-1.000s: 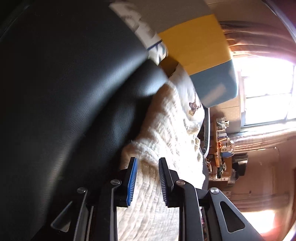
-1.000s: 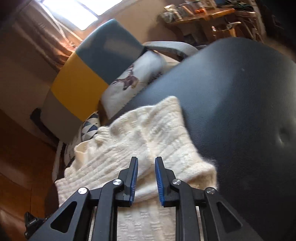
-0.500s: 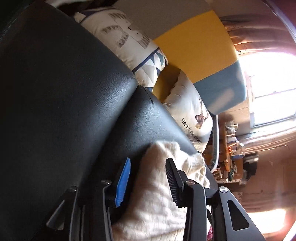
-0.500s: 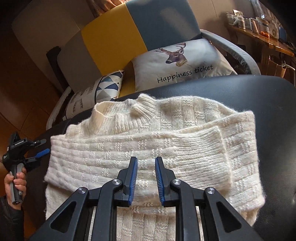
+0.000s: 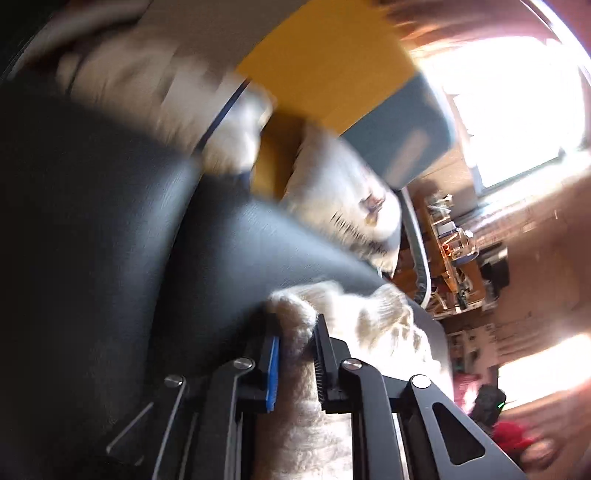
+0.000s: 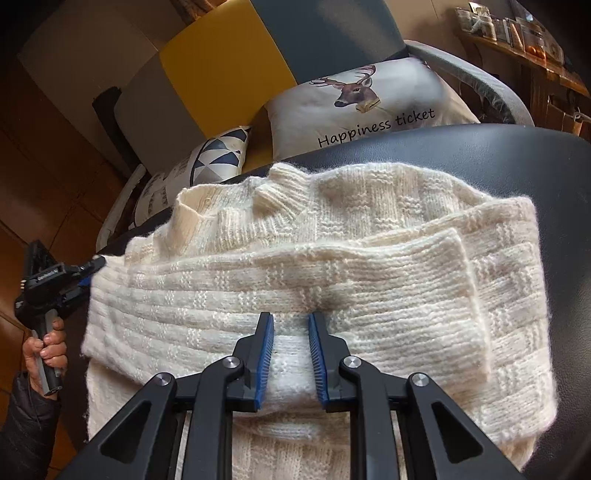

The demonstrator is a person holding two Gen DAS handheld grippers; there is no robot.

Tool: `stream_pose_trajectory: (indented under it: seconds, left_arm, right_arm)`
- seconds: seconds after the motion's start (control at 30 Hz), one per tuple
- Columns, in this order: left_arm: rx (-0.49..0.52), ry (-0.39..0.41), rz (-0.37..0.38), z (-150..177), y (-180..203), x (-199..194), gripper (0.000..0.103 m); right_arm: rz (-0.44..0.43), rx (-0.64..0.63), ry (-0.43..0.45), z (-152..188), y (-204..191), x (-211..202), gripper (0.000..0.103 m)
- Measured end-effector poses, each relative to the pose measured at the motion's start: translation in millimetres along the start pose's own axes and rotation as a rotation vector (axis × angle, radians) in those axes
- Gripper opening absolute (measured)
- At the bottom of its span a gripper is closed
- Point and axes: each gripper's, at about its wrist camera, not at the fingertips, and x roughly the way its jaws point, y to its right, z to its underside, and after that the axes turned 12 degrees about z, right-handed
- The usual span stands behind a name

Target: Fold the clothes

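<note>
A cream knitted sweater (image 6: 332,258) lies on a black leather seat (image 6: 554,184), collar at the far side, with one sleeve folded across the body. My right gripper (image 6: 291,317) sits low over the sweater's near middle, jaws narrow with knit bunched between them. My left gripper (image 6: 88,271), held by a hand (image 6: 44,347), is at the sweater's left edge. In the blurred left wrist view, the left gripper (image 5: 295,325) is shut on a thick roll of the sweater (image 5: 369,325) above the leather seat (image 5: 110,221).
Behind the seat stands a yellow, grey and blue sofa (image 6: 214,74) with a deer pillow (image 6: 369,107) and a triangle-pattern pillow (image 6: 218,155). A cluttered wooden shelf (image 6: 517,29) is at the far right. Wooden floor lies to the left.
The left gripper was open half a second ago and has closed on the sweater's edge. The right gripper moved slightly closer over the sweater, its jaw gap unchanged.
</note>
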Motion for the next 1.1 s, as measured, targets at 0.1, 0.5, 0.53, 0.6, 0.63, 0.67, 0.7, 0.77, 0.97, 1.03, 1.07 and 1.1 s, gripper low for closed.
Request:
stream_pose_trajectory:
  seconds: [0.1,0.5,0.53,0.6,0.63,0.67,0.7,0.77,0.97,1.03,1.07,1.1]
  left_arm:
    - [0.159,-0.004,-0.169,6.3,21.0,9.0,0.015]
    - [0.078,0.07,-0.238,8.2,30.1,-22.1,0.026]
    - [0.097,0.054,-0.2,16.1,38.4,-23.8,0.027]
    - [0.162,-0.003,-0.172,37.1,55.4,-17.9,0.027]
    - [0.189,-0.03,-0.176,46.8,60.3,-12.5,0.027]
    - [0.211,-0.054,-0.2,55.6,61.0,-4.4,0.027]
    - [0.233,-0.079,-0.224,64.3,61.8,3.7,0.027]
    - [0.258,-0.124,-0.271,80.0,59.8,19.2,0.027]
    - [0.256,-0.095,-0.304,95.0,43.5,27.8,0.027]
    - [0.247,-0.104,-0.316,92.3,45.8,28.9,0.027]
    - [0.226,-0.107,-0.31,89.7,45.6,27.2,0.027]
    - [0.202,-0.108,-0.303,88.1,44.9,23.8,0.027]
  right_arm:
    - [0.024,-0.013,0.051,9.1,-3.1,3.1,0.019]
    - [-0.015,0.05,0.054,12.1,3.8,3.3,0.019]
    - [-0.015,0.049,0.049,10.9,3.7,1.6,0.019]
    - [-0.012,0.05,0.052,8.7,3.2,-6.1,0.019]
    - [-0.001,0.039,0.07,8.1,3.1,-12.2,0.019]
    - [0.017,0.03,0.08,7.9,5.4,-16.6,0.019]
    - [0.034,0.021,0.09,7.7,7.7,-20.8,0.019]
    - [0.069,0.013,0.095,8.4,15.2,-25.3,0.019]
    - [0.117,0.033,0.069,21.2,40.2,-11.4,0.017]
    - [0.124,0.032,0.067,20.2,38.5,-11.9,0.017]
    - [0.12,0.032,0.06,19.0,38.8,-13.1,0.017]
    - [0.104,0.055,0.058,18.6,41.3,-18.4,0.018]
